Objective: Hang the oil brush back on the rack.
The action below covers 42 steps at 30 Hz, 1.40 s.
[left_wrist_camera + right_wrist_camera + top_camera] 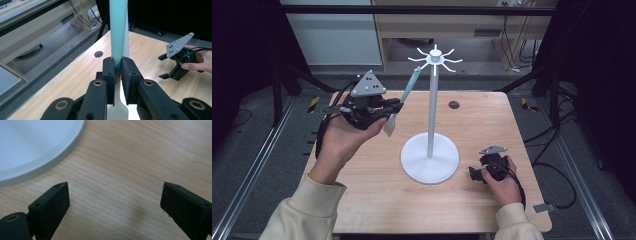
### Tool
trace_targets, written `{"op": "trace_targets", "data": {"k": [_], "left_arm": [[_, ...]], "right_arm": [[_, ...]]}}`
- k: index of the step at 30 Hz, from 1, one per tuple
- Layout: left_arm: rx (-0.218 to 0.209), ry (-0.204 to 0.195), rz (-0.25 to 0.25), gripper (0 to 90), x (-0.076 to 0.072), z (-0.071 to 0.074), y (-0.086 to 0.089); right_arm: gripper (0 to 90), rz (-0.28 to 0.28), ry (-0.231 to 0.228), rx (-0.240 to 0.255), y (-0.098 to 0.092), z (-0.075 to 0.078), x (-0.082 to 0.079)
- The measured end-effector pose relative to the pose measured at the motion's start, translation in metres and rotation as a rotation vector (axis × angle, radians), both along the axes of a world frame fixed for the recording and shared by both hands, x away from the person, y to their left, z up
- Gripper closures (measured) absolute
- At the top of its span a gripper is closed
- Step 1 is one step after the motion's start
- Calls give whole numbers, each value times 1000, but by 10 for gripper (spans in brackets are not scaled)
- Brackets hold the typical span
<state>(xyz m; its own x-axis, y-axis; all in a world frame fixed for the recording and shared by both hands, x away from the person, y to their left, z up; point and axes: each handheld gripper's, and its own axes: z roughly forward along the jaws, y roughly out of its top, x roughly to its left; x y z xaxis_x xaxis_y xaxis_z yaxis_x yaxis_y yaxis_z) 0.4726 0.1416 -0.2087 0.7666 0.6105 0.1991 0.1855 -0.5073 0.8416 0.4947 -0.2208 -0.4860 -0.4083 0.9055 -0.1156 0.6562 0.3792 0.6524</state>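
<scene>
My left gripper (393, 107) is raised over the table's left side and is shut on a spatula (409, 87) with a teal handle and a cream blade. In the left gripper view the jaws (117, 66) clamp the spatula (118, 30) low on the handle, which points up and away. The handle's tip leans toward the hooks (435, 56) on top of a white stand (431, 110), short of them. My right gripper (473, 172) rests open on the table beside the stand's round base (430, 159). In its own view the jaws (115, 200) stand wide apart over bare wood, next to the base (32, 147).
The wooden table (492, 125) has a small dark round hole (454, 104) at the back. A black frame and rails surround the table, with cables on the floor to the right. The right gripper (162, 67) lies beyond the spatula in the left gripper view.
</scene>
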Motion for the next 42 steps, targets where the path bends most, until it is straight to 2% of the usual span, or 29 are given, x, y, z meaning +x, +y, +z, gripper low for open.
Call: {"op": "trace_targets", "data": {"k": [18, 36, 42], "left_arm": [[-7, 6, -1, 815, 3, -2, -3], [-46, 10, -10, 814, 14, -10, -12], [-45, 12, -17, 814, 15, -10, -15]], "right_arm": [[92, 2, 2, 3, 1, 0, 0], [91, 7, 1, 1, 2, -1, 0], [91, 1, -2, 4, 1, 0, 0]]}}
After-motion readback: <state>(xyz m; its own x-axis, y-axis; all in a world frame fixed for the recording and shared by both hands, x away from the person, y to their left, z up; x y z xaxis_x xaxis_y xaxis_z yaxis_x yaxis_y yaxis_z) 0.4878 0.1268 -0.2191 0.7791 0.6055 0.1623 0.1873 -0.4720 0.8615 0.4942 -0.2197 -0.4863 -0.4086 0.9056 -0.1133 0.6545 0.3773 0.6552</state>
